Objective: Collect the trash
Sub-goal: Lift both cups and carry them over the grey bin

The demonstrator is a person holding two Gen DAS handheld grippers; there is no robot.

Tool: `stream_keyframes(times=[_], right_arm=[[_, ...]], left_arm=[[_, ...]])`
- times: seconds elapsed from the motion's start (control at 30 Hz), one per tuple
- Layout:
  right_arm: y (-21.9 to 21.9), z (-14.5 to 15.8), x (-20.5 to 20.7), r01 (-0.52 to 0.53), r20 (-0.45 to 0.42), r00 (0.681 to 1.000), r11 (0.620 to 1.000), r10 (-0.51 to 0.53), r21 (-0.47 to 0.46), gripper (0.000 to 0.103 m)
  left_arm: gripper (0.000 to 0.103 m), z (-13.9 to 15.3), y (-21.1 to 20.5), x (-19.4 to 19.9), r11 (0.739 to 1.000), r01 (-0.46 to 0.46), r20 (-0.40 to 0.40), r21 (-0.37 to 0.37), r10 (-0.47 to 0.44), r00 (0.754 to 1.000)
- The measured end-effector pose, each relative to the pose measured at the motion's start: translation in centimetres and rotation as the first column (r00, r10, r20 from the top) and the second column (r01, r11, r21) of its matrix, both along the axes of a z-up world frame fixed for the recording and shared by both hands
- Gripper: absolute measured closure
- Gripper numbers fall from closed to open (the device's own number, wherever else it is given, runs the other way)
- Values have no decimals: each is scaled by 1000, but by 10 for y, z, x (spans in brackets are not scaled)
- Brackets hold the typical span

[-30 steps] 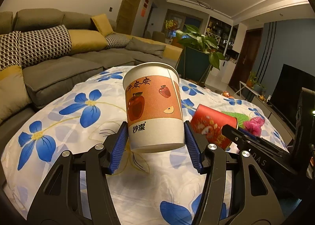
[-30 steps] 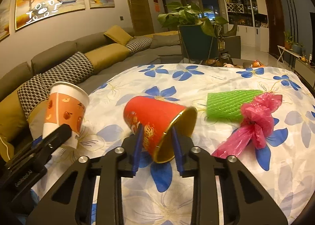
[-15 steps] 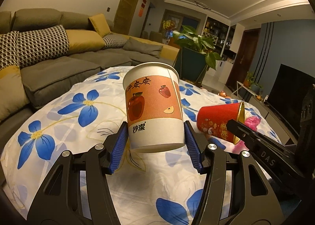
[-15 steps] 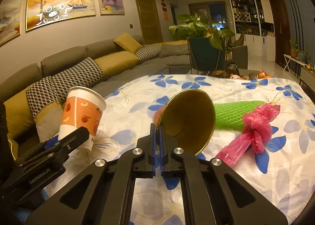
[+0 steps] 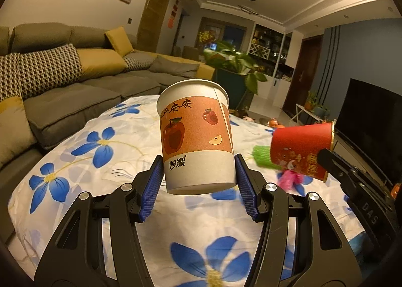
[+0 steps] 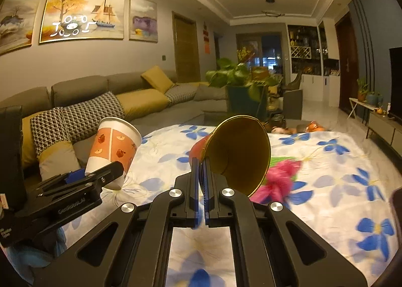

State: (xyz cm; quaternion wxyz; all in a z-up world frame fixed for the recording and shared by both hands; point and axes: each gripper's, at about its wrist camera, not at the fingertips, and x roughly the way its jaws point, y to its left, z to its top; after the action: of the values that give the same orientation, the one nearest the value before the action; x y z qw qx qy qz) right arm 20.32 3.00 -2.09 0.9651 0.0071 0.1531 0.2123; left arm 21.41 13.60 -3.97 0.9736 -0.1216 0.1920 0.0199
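Note:
A white and orange paper cup point(image 5: 197, 136) with apple prints hangs upright above the table, and my left gripper point(image 5: 198, 181) is shut on its lower part. The same orange cup point(image 6: 114, 151) shows at the left of the right wrist view. A red paper cup point(image 5: 300, 151) with a gold inside point(image 6: 241, 154) is held on its side, mouth toward the camera. My right gripper point(image 6: 201, 174) is shut on its rim. A green foam net point(image 5: 261, 157) and a pink plastic bag point(image 6: 279, 179) lie on the flowered tablecloth point(image 5: 95, 141) beyond the cups.
A grey sofa point(image 5: 75, 91) with yellow and checked cushions runs along the left. A potted plant point(image 6: 241, 86) stands past the table's far end. A dark television point(image 5: 371, 116) is at the right, with a low shelf below it.
Both grippers have risen with their cups. The red cup left the cloth when the right gripper shut on its rim and now hangs higher, mouth toward the camera.

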Motion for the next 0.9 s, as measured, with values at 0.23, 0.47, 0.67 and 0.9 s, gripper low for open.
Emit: stream_keyframes(times=[0.23, 0.47, 0.67, 0.9], right_arm=[[-46, 11, -26, 75, 56, 996, 997, -75, 17, 99], [-104, 17, -51, 183, 101, 978, 983, -185, 26, 99], [-153, 18, -70, 293, 115, 949, 956, -294, 23, 99], [-198, 17, -90, 394, 127, 910, 918, -395, 35, 99]], left_arm=[[47, 16, -38, -9, 998, 60, 26, 33, -61, 998], [47, 31, -94, -18, 986, 154, 50, 64, -157, 986], [47, 33, -150, -24, 966, 250, 64, 70, -254, 965], [47, 33, -206, -27, 935, 345, 69, 78, -350, 934]])
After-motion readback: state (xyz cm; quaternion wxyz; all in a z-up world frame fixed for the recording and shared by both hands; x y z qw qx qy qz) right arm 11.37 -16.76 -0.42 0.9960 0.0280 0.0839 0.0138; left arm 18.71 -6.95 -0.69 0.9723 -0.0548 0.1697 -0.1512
